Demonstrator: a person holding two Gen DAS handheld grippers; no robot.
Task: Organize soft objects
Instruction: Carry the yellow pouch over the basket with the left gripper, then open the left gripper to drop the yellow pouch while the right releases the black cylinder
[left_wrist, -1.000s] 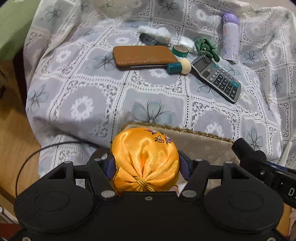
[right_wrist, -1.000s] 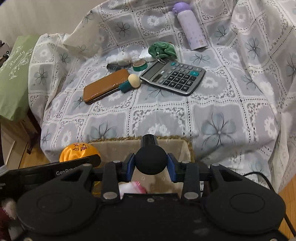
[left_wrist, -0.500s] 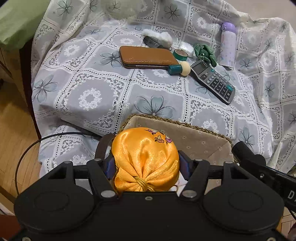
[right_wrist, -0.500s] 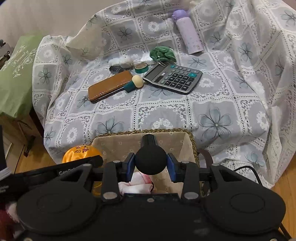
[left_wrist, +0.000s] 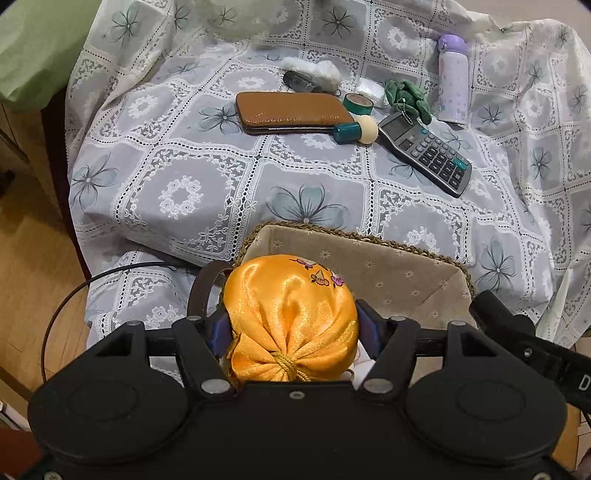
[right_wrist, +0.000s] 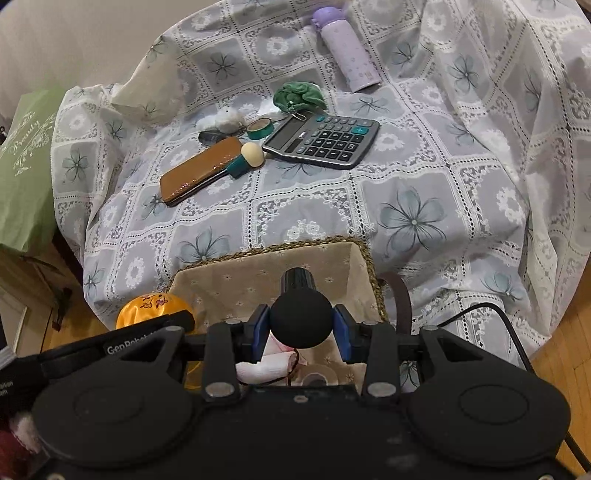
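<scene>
Orange satin pouch (left_wrist: 291, 317) sits clenched between the left gripper (left_wrist: 291, 328) fingers, above the near left corner of the fabric-lined basket (left_wrist: 388, 266). The right gripper (right_wrist: 301, 328) is clamped on a black sponge ball (right_wrist: 301, 319) over the same basket, where a pink-white cloth (right_wrist: 269, 363) lies inside.

One calculator (left_wrist: 424, 153), one bottle (left_wrist: 452, 85), one basket (left_wrist: 369, 273)
</scene>
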